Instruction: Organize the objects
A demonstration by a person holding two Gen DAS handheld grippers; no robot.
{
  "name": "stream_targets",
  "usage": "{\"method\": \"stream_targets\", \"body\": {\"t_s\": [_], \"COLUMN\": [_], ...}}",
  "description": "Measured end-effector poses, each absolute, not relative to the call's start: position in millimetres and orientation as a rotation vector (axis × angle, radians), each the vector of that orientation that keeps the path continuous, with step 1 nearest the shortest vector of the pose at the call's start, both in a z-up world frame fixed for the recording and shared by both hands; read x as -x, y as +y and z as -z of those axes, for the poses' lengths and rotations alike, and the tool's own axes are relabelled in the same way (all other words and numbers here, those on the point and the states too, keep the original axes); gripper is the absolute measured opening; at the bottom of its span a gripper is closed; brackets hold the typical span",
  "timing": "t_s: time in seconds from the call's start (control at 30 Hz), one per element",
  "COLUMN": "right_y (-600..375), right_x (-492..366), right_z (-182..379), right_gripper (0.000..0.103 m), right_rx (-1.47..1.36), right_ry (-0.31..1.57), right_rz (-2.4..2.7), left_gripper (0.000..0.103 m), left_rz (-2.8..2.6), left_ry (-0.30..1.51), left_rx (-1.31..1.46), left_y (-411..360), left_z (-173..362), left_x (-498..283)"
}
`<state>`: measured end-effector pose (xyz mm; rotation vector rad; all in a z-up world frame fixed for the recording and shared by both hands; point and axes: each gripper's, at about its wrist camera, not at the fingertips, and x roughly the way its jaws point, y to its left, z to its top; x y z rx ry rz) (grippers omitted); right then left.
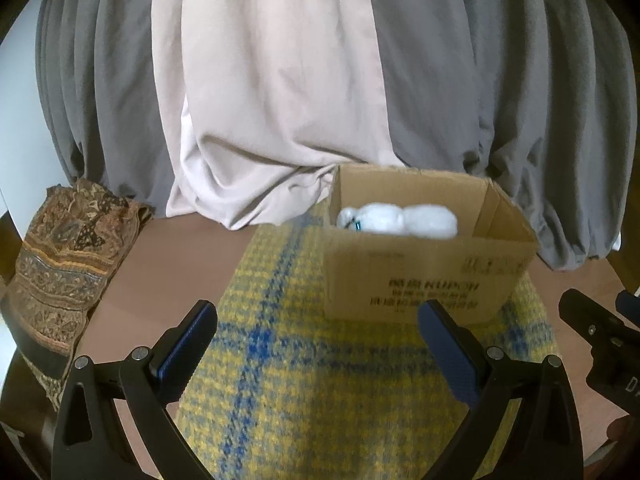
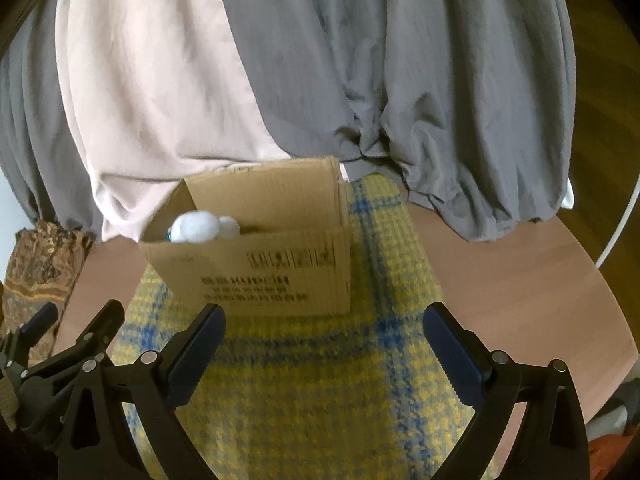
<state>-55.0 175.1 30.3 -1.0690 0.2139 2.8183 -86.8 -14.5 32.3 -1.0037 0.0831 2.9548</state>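
An open cardboard box (image 1: 420,284) (image 2: 272,280) stands on a yellow and blue checked cloth (image 1: 304,380) (image 2: 320,392). Inside it lies a white fluffy toy (image 1: 396,220) (image 2: 200,226) with a small blue detail. My left gripper (image 1: 318,340) hovers over the cloth just in front of the box, open, nothing between its fingers. My right gripper (image 2: 324,344) is also open and empty, in front of the box and slightly right of it. Each gripper shows at the edge of the other's view.
The cloth lies on a reddish-brown table (image 1: 168,260) (image 2: 520,280). A folded brown patterned fabric (image 1: 64,264) (image 2: 40,264) sits at the table's left edge. Grey and pale pink curtains (image 1: 272,80) (image 2: 160,80) hang behind and rest on the far edge.
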Motion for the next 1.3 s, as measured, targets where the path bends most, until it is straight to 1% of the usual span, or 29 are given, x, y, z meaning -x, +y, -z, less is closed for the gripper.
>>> {"method": "stream_targets", "body": {"t_s": [0.4,0.83,1.13,1.3], "right_y": [180.8,185.5,181.6,181.6], "right_x": [27.9,-2.2,-10.3,-10.8], "right_z": [8.5,35.7,44.1,45.5], "right_gripper": [0.100,0.100,0.100,0.100], "right_rx": [1.163,1.189,1.205,1.211], "right_ry": [0.239,0.261,0.223,0.228], "right_rz": [-2.770,-2.739,-2.734,-2.734], "left_gripper": [0.102,0.102,0.102,0.102], "left_rz": [-2.937,-2.866,-2.862,-2.846], "left_ry": [0.100,0.136,0.195,0.178], "left_rx": [1.070,1.170,1.206,1.226], "left_y": [-16.3,-12.8,-8.2,-9.9], "left_z": [-0.5,33.9,45.0,47.1], "left_x": [57.7,35.1,28.4,28.8]}}
